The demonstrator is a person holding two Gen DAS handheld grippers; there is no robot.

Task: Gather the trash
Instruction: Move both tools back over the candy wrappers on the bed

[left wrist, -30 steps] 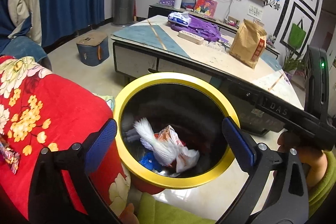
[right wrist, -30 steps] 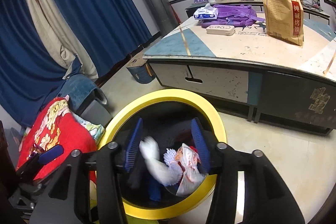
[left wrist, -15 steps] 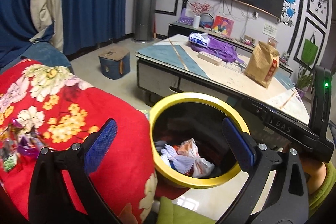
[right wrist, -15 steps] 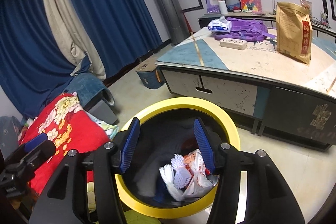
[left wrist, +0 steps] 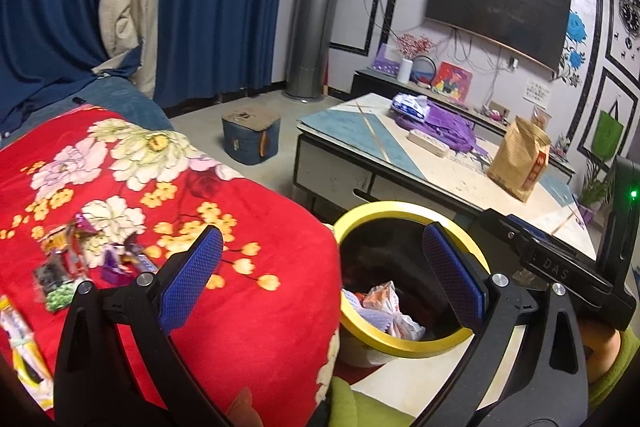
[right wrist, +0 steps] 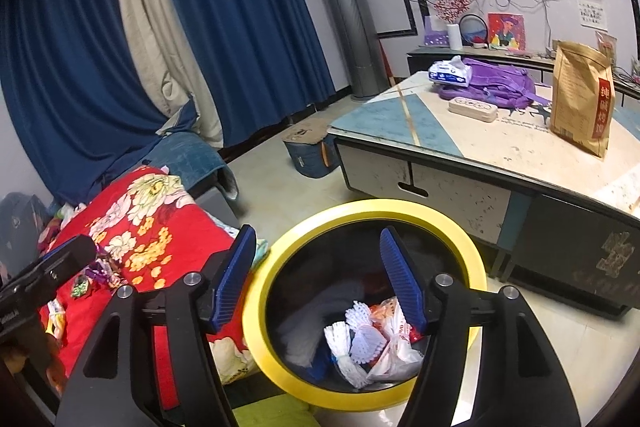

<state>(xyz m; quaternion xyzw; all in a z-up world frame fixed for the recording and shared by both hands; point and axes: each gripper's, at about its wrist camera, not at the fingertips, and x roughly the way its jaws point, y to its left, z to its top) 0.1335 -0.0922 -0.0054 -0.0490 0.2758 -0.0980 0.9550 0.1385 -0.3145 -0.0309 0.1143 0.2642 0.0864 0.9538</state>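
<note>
Jaws of the right gripper (right wrist: 318, 277) stand apart with nothing between them, and have just been opening further; blue pads hang above the near-left part of the trash bin (right wrist: 460, 247), not touching it; left gripper (left wrist: 322, 277) also wide apart and empty, one pad over the red blanket (left wrist: 248, 307), the other over the bin's rim. Bin: round, yellow rim, dark inside, standing on the pale floor between the blanket on the left and the low table (right wrist: 500, 151) on the right; at its bottom a crumpled plastic bag (right wrist: 394, 347) with red print, white netted foam sleeves (right wrist: 362, 327) lying against it, and something blue underneath that cannot be made out. Candy wrappers (left wrist: 80, 259) still loose on the blanket, in a small scatter at the far left of the left view, well apart from the bin; a yellow-and-white packet (left wrist: 20, 347) near them at the frame edge. On the table: brown paper bag (right wrist: 582, 103) upright, purple backpack (right wrist: 492, 85), tissue pack (right wrist: 448, 71) resting on the backpack's left end, cream power strip (right wrist: 472, 109) just in front of it. Blue stool (right wrist: 312, 153) on the floor beyond the bin; blue curtains (right wrist: 240, 19) behind.
</note>
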